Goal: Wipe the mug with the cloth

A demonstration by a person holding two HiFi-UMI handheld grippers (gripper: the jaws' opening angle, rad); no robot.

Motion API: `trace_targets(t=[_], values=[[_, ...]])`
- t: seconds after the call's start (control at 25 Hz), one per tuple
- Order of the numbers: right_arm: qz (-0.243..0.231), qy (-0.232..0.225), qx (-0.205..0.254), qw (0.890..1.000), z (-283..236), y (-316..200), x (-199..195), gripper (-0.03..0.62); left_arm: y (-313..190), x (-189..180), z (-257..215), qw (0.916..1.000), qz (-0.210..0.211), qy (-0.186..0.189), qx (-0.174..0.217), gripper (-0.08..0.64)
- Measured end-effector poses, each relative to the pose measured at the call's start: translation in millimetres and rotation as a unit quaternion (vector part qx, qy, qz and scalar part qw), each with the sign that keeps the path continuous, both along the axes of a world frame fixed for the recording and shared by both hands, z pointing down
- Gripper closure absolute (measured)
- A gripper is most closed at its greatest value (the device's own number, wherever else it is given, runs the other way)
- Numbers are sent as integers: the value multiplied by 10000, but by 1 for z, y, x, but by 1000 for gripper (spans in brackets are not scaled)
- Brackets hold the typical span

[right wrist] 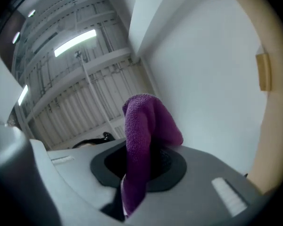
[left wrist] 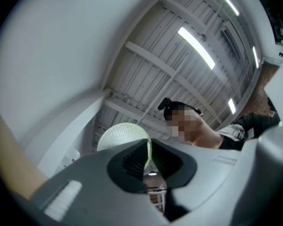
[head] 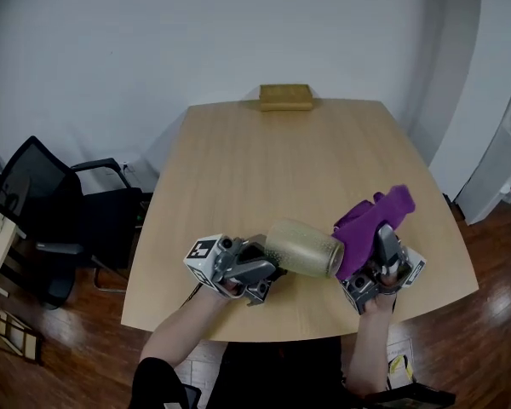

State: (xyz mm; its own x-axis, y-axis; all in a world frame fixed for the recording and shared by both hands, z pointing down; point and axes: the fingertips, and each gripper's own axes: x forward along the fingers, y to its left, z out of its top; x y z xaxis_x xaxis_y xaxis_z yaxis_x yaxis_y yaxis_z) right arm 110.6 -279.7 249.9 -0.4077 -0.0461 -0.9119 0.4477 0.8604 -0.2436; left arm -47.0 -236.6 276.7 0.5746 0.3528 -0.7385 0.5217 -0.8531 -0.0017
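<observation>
Both grippers hang over the near edge of the wooden table (head: 281,169), with a wide stretch of tabletop between them and a tan box (head: 285,97) at the far edge. A black chair (head: 60,211) stands off the left side. The left gripper (head: 268,269) (left wrist: 148,161) is clenched on the thin rim of the speckled mug (head: 305,247) (left wrist: 120,135), held sideways in the air. The right gripper (head: 381,235) (right wrist: 141,166) grips the purple cloth (head: 370,220) (right wrist: 144,140), which covers the mug's mouth; contact there is unclear
</observation>
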Motion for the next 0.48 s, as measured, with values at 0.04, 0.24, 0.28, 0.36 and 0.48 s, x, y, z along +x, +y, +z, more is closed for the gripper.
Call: trace_targets(t=[0.04,0.24,0.28,0.36,0.48], values=[[-218,74,174,9996,-6,10,-6,537,7,3,2,9999,100,-63,102,515],[-901,1025,39,9906,24,6,-59,537,26,7,20,9968,495,-291,551,515],[-745,1368,-109,9877,38,-5,-67,537,29,10,21,9963,512,-341,596,514],[-241,2116,-434,9761,62,-25,-80,537,36,18,18,9959,511,-425,609,514],[592,2542,-497,9641,68,-35,-63,537,34,26,19,9951,418,-670,589,515]])
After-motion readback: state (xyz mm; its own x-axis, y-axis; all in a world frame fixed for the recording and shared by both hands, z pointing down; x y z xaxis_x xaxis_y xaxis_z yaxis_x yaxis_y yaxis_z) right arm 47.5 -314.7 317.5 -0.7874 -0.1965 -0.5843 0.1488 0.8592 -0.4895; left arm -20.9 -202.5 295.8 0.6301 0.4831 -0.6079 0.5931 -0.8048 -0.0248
